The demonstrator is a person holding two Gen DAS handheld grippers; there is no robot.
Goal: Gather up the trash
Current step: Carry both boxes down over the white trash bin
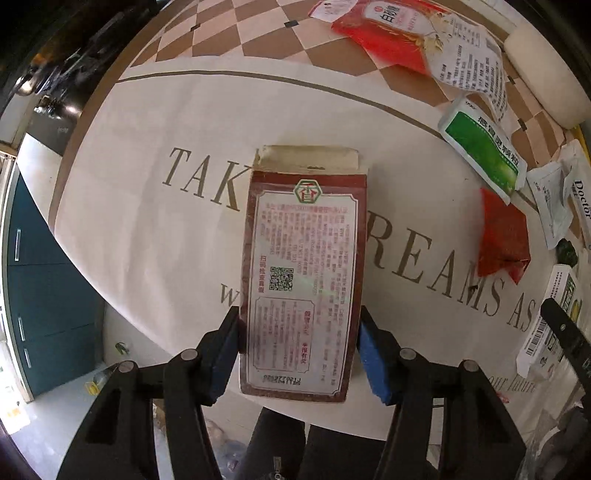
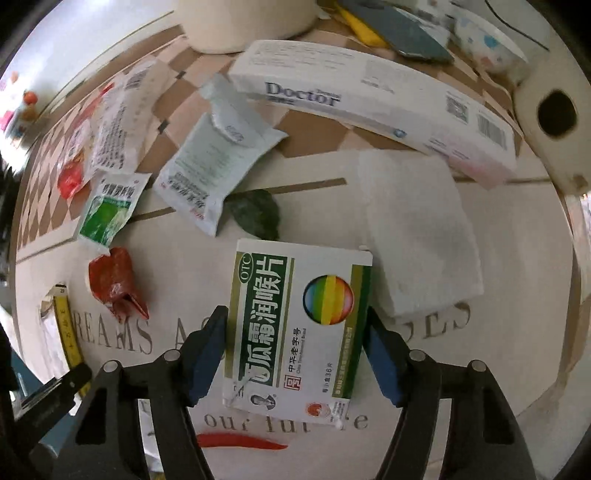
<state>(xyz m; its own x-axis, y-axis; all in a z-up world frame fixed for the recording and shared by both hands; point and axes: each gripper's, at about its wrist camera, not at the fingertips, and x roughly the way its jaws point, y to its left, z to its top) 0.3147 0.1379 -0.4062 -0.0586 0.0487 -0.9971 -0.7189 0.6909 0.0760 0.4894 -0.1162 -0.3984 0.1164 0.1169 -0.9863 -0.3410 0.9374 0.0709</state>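
My left gripper [image 1: 299,354] is shut on a dark red carton [image 1: 303,273] with an open top flap, held over the white cloth. My right gripper [image 2: 295,354] is shut on a green and white medicine box [image 2: 295,325] with a rainbow ball on it. Loose trash lies on the table: a crumpled red wrapper [image 2: 116,284] [image 1: 502,240], a green sachet [image 2: 107,214] [image 1: 484,151], a white torn pouch [image 2: 218,162], a long white "Doctor" box [image 2: 373,107], a red and white bag [image 1: 402,33] and a dark green leaf [image 2: 258,214].
A folded white tissue pad [image 2: 417,232] lies right of the medicine box. A white cup [image 2: 243,22] stands at the back. A red chilli [image 2: 240,441] lies near the table's front edge. The other gripper's black finger [image 1: 569,332] shows at the right of the left wrist view. A teal cabinet [image 1: 40,280] stands below left.
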